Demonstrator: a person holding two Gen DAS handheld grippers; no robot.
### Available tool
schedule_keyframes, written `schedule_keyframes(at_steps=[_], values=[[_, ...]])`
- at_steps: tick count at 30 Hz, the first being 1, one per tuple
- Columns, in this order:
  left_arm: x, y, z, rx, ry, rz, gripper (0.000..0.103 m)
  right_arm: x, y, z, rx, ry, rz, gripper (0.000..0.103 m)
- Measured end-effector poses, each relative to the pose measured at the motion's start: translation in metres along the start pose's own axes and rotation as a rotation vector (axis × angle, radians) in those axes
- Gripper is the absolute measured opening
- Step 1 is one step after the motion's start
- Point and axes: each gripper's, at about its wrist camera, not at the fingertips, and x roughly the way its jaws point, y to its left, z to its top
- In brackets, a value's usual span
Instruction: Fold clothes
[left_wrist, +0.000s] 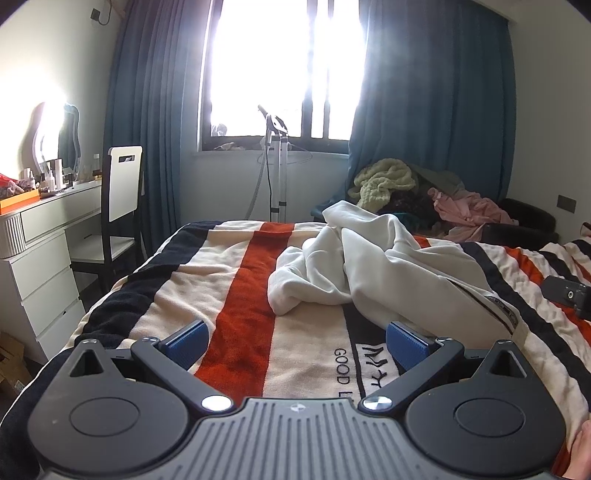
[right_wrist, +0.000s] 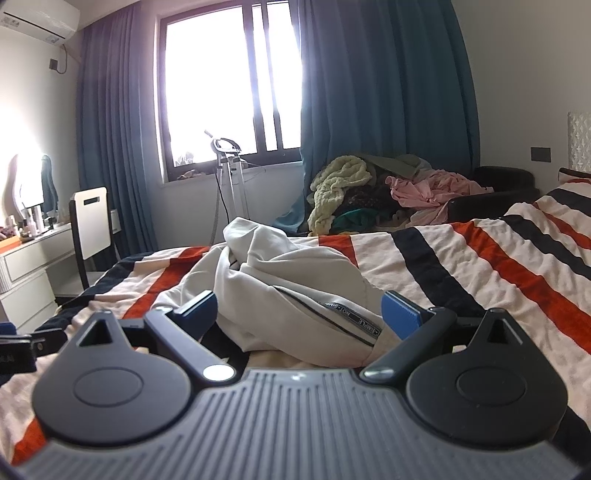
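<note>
Now both sets of jaws spread wide, nothing pinched: left gripper (left_wrist: 295, 341) low over the striped blanket (left_wrist: 240, 295), right gripper (right_wrist: 299, 314) straddling the near edge of the white garment (right_wrist: 280, 280). Crumpled in a heap mid-bed, zipper facing up. Beyond, clothes pile (right_wrist: 369, 192) under blue curtains (right_wrist: 369, 92).

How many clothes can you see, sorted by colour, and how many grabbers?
White crumpled garment on the striped bed: 1
Pale green fluffy knit on the pile by the curtain: 1
Pink crumpled garment on the same pile: 1
Blue-tipped grippers, left gripper and right gripper, both open: 2
Total: 5
</note>
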Motion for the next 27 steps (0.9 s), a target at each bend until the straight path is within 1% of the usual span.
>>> schedule_keyframes(at_steps=[3,10,16,22,25,27], values=[[-0.003,0.001,0.001,0.0,-0.001,-0.01,0.103,0.001,-0.001,0.0,-0.002,-0.001,0.0,0.097],[-0.011,0.004,0.004,-0.003,-0.003,-0.037,0.103,0.002,0.002,0.0,-0.004,0.012,-0.063,0.097],[-0.017,0.008,0.006,-0.011,-0.004,-0.06,0.103,0.011,0.023,0.045,0.031,-0.03,-0.104,0.097],[-0.004,0.028,0.0,-0.076,0.009,-0.084,0.103,0.02,0.045,0.091,0.065,-0.074,-0.146,0.097],[0.007,0.037,-0.005,-0.08,0.015,-0.077,0.103,0.029,0.059,0.122,0.053,-0.148,-0.161,0.097],[0.013,0.042,-0.006,-0.101,0.021,-0.069,0.103,0.034,0.054,0.135,0.079,-0.188,-0.149,0.097]])
